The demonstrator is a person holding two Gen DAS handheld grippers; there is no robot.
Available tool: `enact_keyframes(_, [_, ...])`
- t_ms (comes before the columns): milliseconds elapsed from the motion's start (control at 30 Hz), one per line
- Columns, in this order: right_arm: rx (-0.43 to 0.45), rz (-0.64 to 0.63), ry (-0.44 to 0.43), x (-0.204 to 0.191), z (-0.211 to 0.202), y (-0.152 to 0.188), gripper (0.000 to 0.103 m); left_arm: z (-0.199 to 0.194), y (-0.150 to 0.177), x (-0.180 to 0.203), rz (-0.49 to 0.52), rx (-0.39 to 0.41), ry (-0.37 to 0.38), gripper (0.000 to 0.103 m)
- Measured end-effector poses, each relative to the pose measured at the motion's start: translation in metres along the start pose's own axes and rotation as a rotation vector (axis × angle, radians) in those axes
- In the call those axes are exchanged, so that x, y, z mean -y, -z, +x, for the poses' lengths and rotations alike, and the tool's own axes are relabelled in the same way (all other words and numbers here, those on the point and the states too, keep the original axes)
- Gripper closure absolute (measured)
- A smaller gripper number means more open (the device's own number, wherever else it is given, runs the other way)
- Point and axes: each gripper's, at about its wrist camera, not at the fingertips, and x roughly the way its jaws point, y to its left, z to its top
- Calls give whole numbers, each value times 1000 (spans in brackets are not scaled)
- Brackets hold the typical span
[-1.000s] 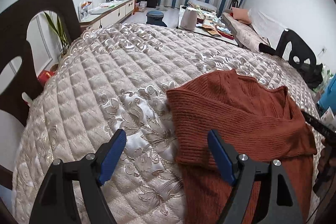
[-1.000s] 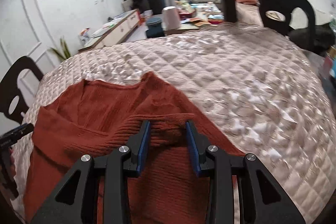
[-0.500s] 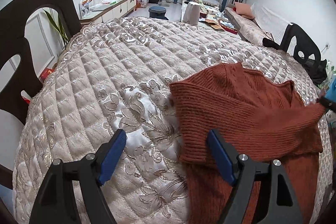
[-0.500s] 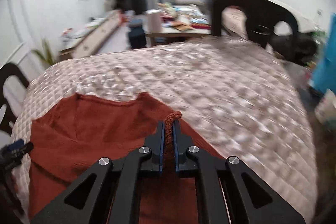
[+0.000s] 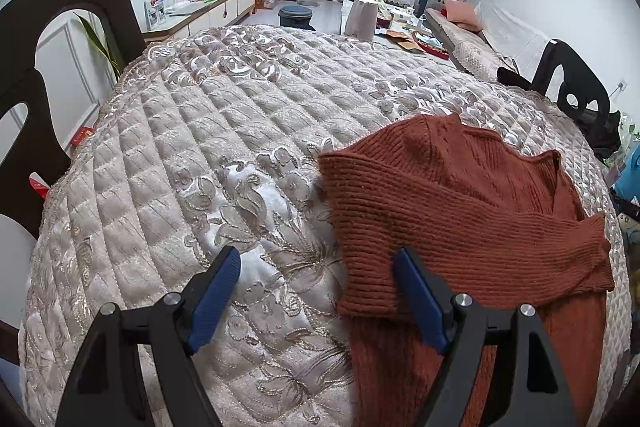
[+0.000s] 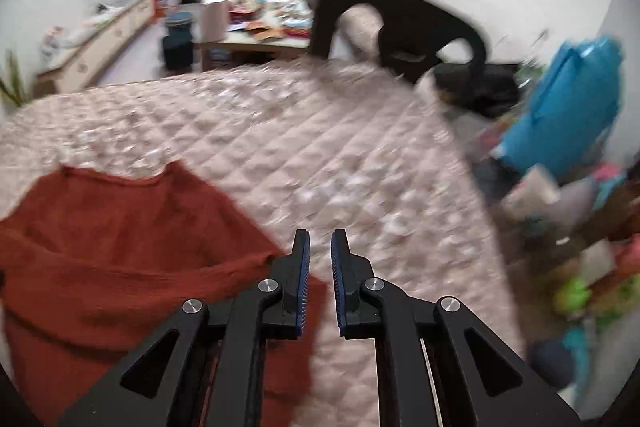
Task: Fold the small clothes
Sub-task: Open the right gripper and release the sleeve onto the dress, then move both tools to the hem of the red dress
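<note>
A rust-red knit sweater [image 5: 460, 211] lies on the quilted beige cover [image 5: 200, 147], with one sleeve folded across its body. My left gripper [image 5: 316, 287] is open and empty, just above the cover at the sweater's left edge; its right finger is over the folded sleeve's cuff. In the right wrist view the sweater [image 6: 120, 247] lies to the left. My right gripper [image 6: 320, 259] stands at the sweater's right edge with its jaws a narrow gap apart and nothing between them. That view is blurred.
Dark chairs stand at the table's left [image 5: 40, 67] and far right [image 5: 572, 83], and one shows in the right wrist view [image 6: 400, 27]. A blue bag [image 6: 568, 107] and clutter lie off the table's right edge. A low table with a kettle [image 5: 362, 17] stands behind.
My right gripper was shut on the sweater's sleeve cuff, let it go and swung right, off the sweater. The sleeve now lies flat across the body. My left gripper stayed open.
</note>
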Motion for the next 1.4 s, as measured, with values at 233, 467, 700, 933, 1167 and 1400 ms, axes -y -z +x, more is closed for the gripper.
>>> enact_keyframes(233, [-54,33,-74,2,23,29,90,2,1,-4,-24,-6,12,19])
enact_keyframes(467, [-53,94,-241,1,25,41,90,0,3,-3,-29,-6,0,19])
enact_keyframes(700, [-43,72,-235,-1,24,44,96,1,3,-1,-30,-7,-8,19])
enact_keyframes(933, [-7,155,-338,15,13,41,96,1,3,-1,-31,-9,-3,19])
enact_keyframes(1167, [-58,146,-335,5,31,42,67,1,4,-1,-37,-11,-3,19])
enact_keyframes(1400, [-40,143,-312,11,26,45,99,1,3,-4,-35,-15,4,19])
